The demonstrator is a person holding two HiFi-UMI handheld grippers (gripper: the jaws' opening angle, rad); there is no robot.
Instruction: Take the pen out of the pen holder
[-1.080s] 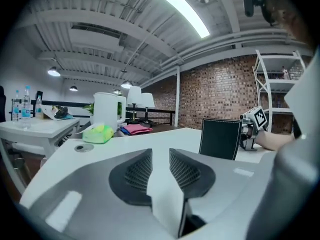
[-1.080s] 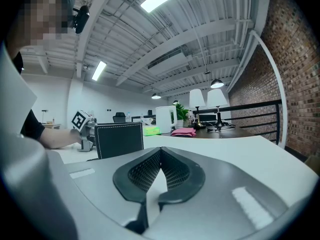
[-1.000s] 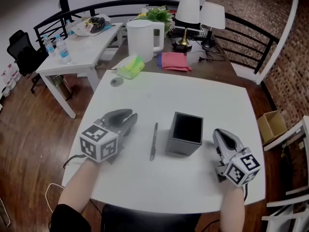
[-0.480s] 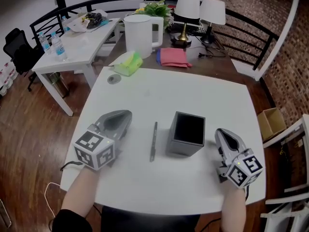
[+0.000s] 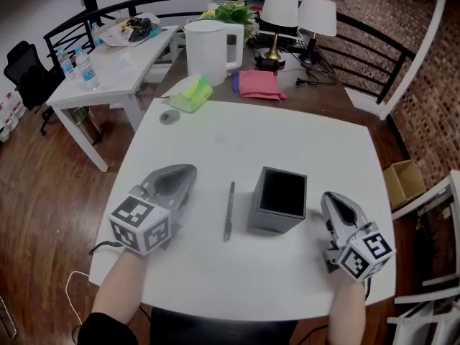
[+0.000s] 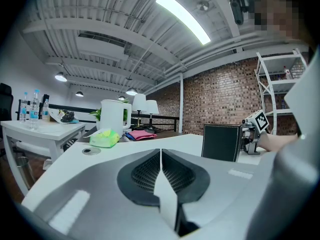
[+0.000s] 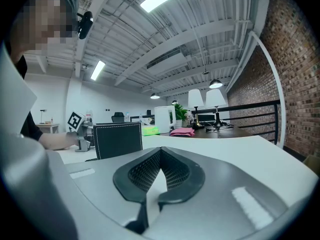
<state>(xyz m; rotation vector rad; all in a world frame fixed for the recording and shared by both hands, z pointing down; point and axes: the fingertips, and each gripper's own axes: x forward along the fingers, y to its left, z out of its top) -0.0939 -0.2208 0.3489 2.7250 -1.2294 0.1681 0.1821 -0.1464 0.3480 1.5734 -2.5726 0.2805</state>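
A dark pen [image 5: 228,210] lies flat on the white table [image 5: 287,142], just left of the empty square grey pen holder [image 5: 279,200]. My left gripper [image 5: 185,172] rests on the table to the left of the pen, apart from it, its jaws shut on nothing. In the left gripper view the left gripper [image 6: 160,153] shows its pads pressed together, with the pen holder [image 6: 221,142] ahead on the right. My right gripper [image 5: 329,198] sits right of the holder, also shut and empty. The right gripper view shows the right gripper [image 7: 159,154] and the pen holder [image 7: 118,139].
Beyond the table's far edge stand a white jug [image 5: 207,51], a green cloth [image 5: 190,94], a pink cloth [image 5: 259,85] and two lamps [image 5: 280,13]. A round cable port [image 5: 168,118] sits at the table's far left. A second white table [image 5: 108,67] stands at the left.
The left gripper's jaws, spread apart a second ago, have closed with nothing between them. The pen, the holder and the right gripper have stayed where they were.
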